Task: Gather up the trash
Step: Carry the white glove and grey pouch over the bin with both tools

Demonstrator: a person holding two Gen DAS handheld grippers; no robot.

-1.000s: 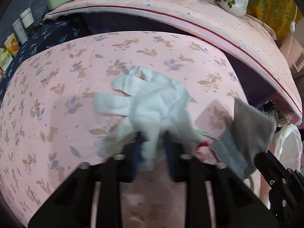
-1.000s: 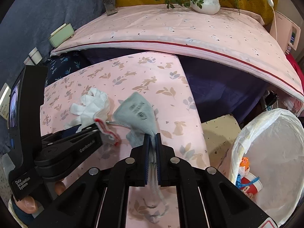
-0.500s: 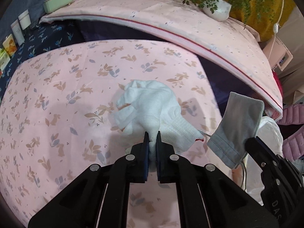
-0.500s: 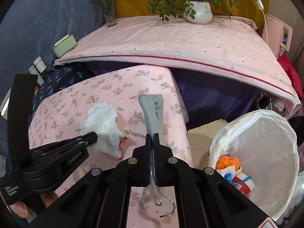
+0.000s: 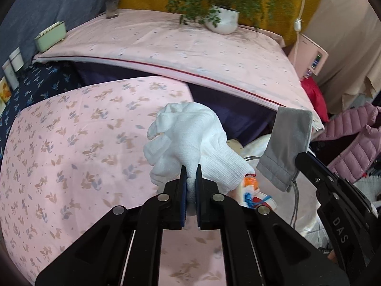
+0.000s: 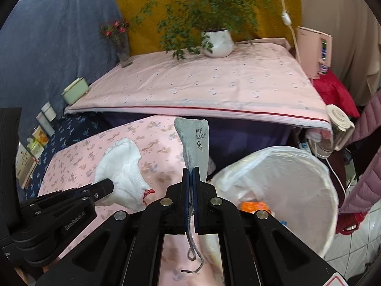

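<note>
A white knit glove (image 5: 188,133) with a red-trimmed cuff hangs above the pink floral cloth (image 5: 71,143), and my left gripper (image 5: 190,174) is shut on it. To its right a grey face mask (image 5: 288,147) dangles from my right gripper (image 5: 301,159). In the right wrist view my right gripper (image 6: 191,174) is shut on the grey mask (image 6: 194,143), whose cords trail below the fingers. The white glove (image 6: 121,164) and left gripper (image 6: 104,187) are at the left. A bin lined with a white bag (image 6: 297,178) stands at the right, with orange and red-white litter inside.
Behind is a higher pink-covered surface (image 6: 214,88) with a potted plant (image 6: 218,43), a flower vase (image 6: 122,50) and a green box (image 6: 75,93). A pink appliance (image 6: 314,50), a puffy pink jacket (image 5: 352,138) and small cartons (image 6: 45,116) flank the scene.
Both grippers have risen off the pink cloth and moved right toward the bin, carrying the glove and the mask. The left jaws have tightened on the glove.
</note>
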